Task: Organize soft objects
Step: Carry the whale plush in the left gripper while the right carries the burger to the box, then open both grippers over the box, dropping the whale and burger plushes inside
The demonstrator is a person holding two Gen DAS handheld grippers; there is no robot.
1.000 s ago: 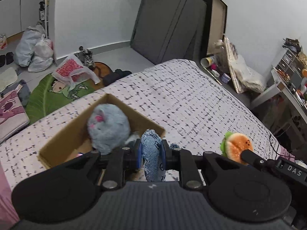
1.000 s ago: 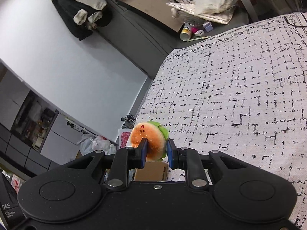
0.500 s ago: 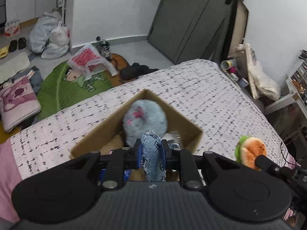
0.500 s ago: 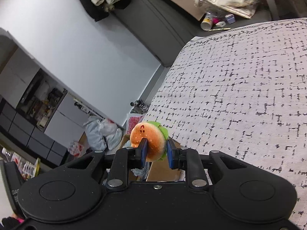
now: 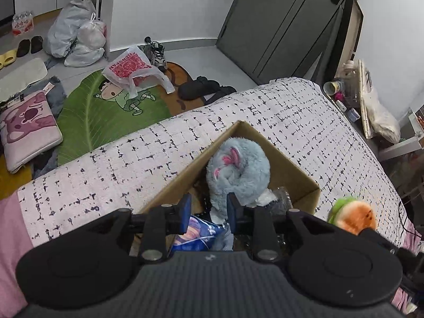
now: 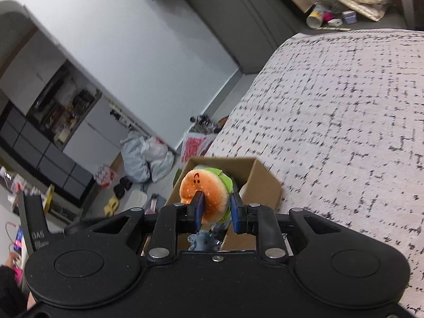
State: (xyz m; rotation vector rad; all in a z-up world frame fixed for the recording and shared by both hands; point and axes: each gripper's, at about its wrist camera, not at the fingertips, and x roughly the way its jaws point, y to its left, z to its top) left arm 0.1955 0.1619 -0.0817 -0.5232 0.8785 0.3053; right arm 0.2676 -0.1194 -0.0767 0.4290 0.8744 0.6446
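A cardboard box (image 5: 288,169) sits on the bed and holds a fluffy blue plush (image 5: 238,169). My left gripper (image 5: 206,209) is open above the box. A blue denim soft toy (image 5: 196,234) lies just below its fingers, inside the box. My right gripper (image 6: 216,209) is shut on a burger plush (image 6: 205,190) and holds it in the air just short of the box (image 6: 262,182). The burger plush also shows at the right of the left wrist view (image 5: 352,216). The denim toy shows under the right gripper (image 6: 204,239).
The bed has a white cover with black marks (image 5: 132,164). Beyond its edge, the floor holds a green mat (image 5: 111,106), plastic bags (image 5: 76,34), shoes (image 5: 206,90) and a pink cushion (image 5: 26,127). A grey door (image 5: 278,21) stands behind.
My left gripper has moved over the box, opened and let go of the denim toy, which now lies in the box. My right gripper has carried the burger plush closer to the box.
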